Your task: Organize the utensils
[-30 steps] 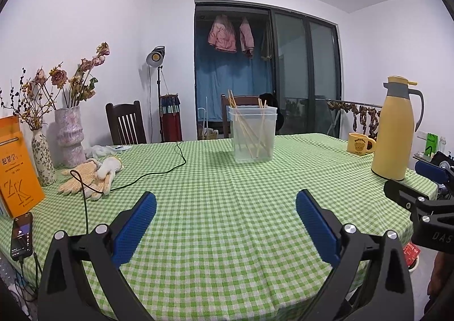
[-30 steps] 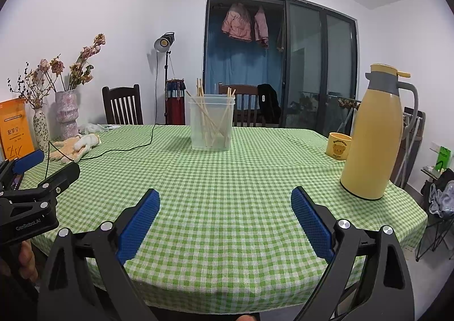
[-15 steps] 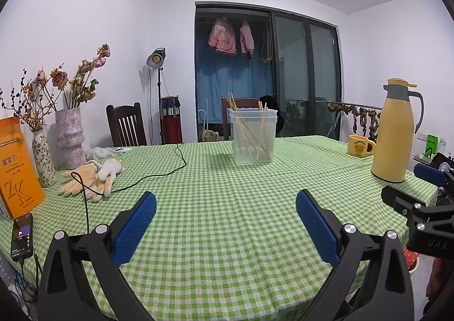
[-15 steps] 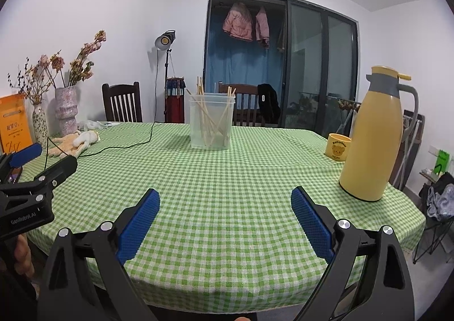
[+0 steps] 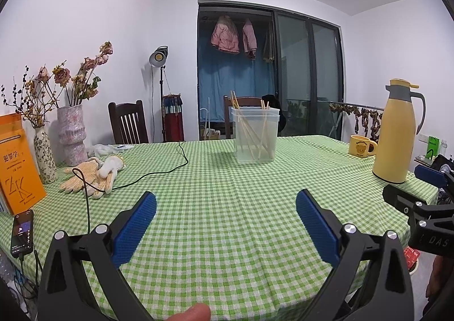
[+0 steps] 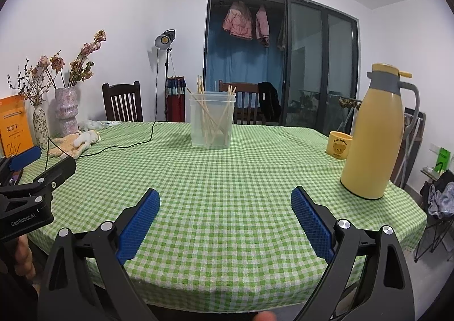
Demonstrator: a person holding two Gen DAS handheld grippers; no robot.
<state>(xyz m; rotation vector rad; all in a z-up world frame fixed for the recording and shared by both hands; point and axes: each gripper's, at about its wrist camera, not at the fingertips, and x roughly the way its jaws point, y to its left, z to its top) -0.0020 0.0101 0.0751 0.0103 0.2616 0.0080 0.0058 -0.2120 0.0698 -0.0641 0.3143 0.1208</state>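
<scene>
Left tongs [image 5: 226,202]: jaws spread wide, holding nothing, above near edge of surface [image 5: 227,185]. Right tongs [image 6: 225,200]: jaws spread wide, holding nothing, same height. Chopsticks [image 5: 249,128] lean inside clear container [image 5: 254,135], far centre of surface, well apart from both tongs. Yellow flask [image 6: 373,133] at right.

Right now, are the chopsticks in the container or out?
In: the chopsticks lean inside the clear container, tips above its rim.

The room is bright with soft, even light from above. Both pictures are sharp. Walls bend near the edges, with black corners at 10 and 2 o'clock.
</scene>
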